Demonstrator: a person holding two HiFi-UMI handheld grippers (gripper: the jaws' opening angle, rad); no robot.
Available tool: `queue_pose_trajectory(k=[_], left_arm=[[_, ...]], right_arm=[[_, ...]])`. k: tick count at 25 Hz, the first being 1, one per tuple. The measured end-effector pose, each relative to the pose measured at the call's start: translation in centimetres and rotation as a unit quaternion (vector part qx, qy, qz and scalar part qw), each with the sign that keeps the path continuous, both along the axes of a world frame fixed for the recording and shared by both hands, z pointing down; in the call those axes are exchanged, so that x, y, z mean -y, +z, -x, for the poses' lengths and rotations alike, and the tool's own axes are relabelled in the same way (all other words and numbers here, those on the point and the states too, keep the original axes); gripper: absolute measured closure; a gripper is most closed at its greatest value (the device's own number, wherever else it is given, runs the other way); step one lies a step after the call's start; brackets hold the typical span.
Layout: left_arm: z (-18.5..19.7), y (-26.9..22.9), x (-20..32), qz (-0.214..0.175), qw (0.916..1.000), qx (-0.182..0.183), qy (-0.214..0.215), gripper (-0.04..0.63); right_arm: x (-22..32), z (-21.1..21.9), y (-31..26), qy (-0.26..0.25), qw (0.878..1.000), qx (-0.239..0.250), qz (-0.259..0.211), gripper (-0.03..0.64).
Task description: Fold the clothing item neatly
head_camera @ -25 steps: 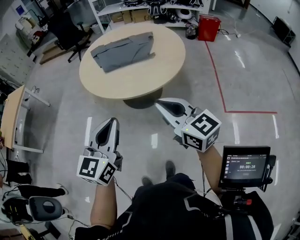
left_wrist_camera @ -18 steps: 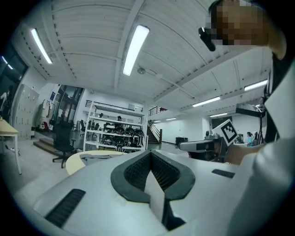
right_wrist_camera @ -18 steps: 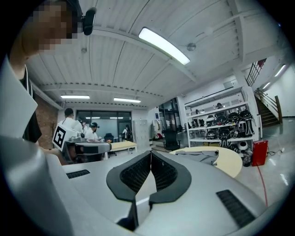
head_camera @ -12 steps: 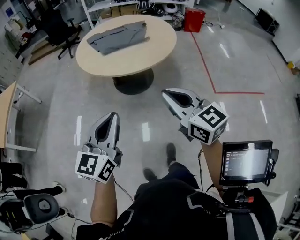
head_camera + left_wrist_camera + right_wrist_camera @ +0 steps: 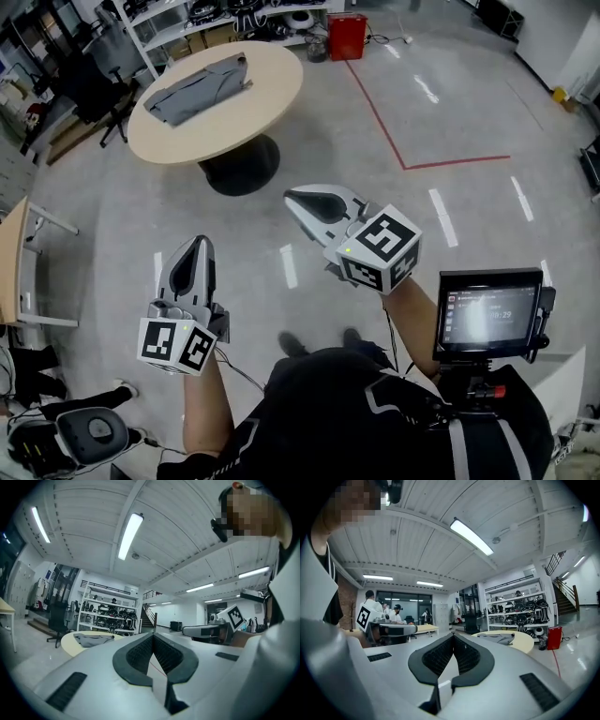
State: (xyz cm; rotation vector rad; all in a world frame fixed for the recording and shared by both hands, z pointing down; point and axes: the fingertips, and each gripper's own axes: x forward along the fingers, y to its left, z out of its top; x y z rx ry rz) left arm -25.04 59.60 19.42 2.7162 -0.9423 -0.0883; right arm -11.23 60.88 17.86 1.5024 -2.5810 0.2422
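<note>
A grey clothing item lies folded on the round beige table, far ahead at the upper left of the head view. Both grippers are held over bare floor, well short of the table. My left gripper is shut with nothing in it and points towards the table. My right gripper is also shut and empty, angled to the left. In the left gripper view, past the closed jaws, the garment shows small and distant. The right gripper view shows the table beyond its closed jaws.
A red box and shelves stand behind the table, with a black office chair to its left. A red tape line runs across the floor. A monitor on a stand is at my right, a desk at the left.
The table with the garment has drawn away towards the upper left and looks smaller. Both grippers stay shut and empty, carried along over the floor.
</note>
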Motion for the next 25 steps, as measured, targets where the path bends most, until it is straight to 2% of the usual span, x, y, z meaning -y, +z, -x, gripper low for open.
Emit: queue_pose_trajectory(k=[3,6,14,25], left_arm=[[-3.1,-0.5,-2.3,0.0,0.9999,0.013,-0.007,0.595],[-3.3,-0.7,-2.5,-0.01,0.9993,0.029,-0.022,0.595],[-0.4,-3.0,-5.6,-0.015,0.9996,0.007,-0.024,0.595],[1.0,-2.0,-6.6,-0.013,0.9994,0.019,-0.025,0.595]], right_arm=[[-2.2,-3.1,-1.0,0.009,1.0,0.007,-0.008,0.607],[-2.4,-4.6,-1.2,0.037,0.999,0.004,-0.013,0.607],[-6.3,-2.5,-1.8,0.034,0.999,0.001,-0.007,0.608],[-6.5,-0.9,-1.9,0.032,0.999,-0.009,-0.01,0.608]])
